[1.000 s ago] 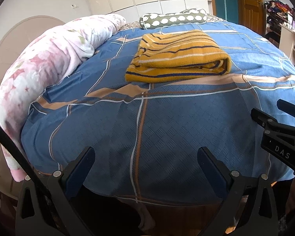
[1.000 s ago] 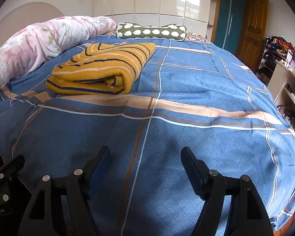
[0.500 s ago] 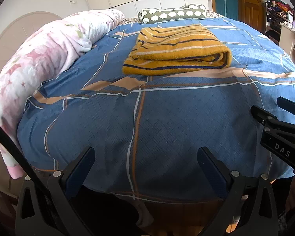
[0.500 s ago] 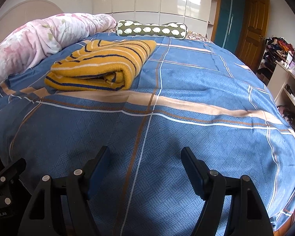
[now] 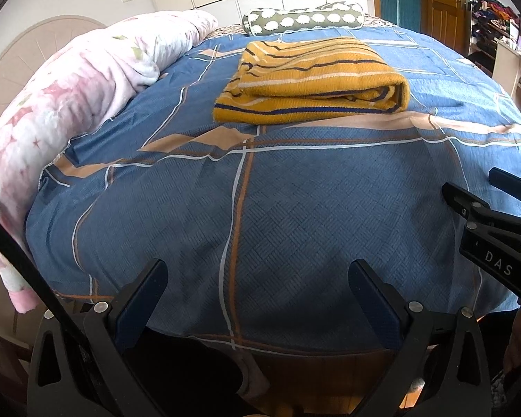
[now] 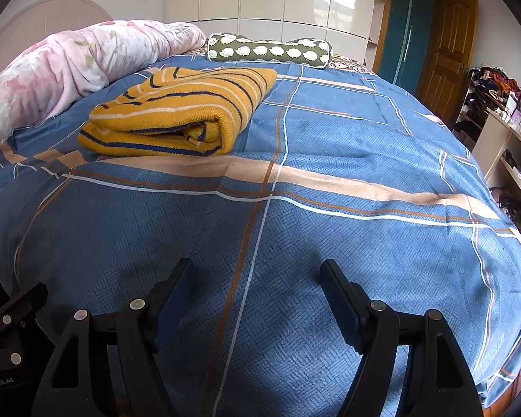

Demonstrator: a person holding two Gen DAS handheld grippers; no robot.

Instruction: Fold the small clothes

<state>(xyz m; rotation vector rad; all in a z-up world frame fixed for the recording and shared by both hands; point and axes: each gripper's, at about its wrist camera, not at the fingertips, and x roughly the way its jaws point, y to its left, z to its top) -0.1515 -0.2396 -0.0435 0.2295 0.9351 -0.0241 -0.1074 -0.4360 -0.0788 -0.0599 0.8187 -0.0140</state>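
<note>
A mustard-yellow striped knit garment [image 5: 312,80] lies folded in a neat stack on the blue plaid bed cover [image 5: 295,191]; it also shows in the right wrist view [image 6: 180,114]. My left gripper [image 5: 257,271] is open and empty, held over the near edge of the bed, well short of the garment. My right gripper [image 6: 257,271] is open and empty, also over the near part of the bed cover [image 6: 330,208]. The right gripper shows at the right edge of the left wrist view [image 5: 479,194].
A pink floral duvet [image 5: 62,104] is rolled along the bed's left side. A green patterned bolster [image 5: 302,21] lies at the far end. A shelf with clutter [image 6: 503,121] and a wooden door [image 6: 444,52] stand to the right.
Both cameras have tilted or drawn back slightly, so the garment sits a little higher in each view. The garment itself has not moved, and both grippers stay open.
</note>
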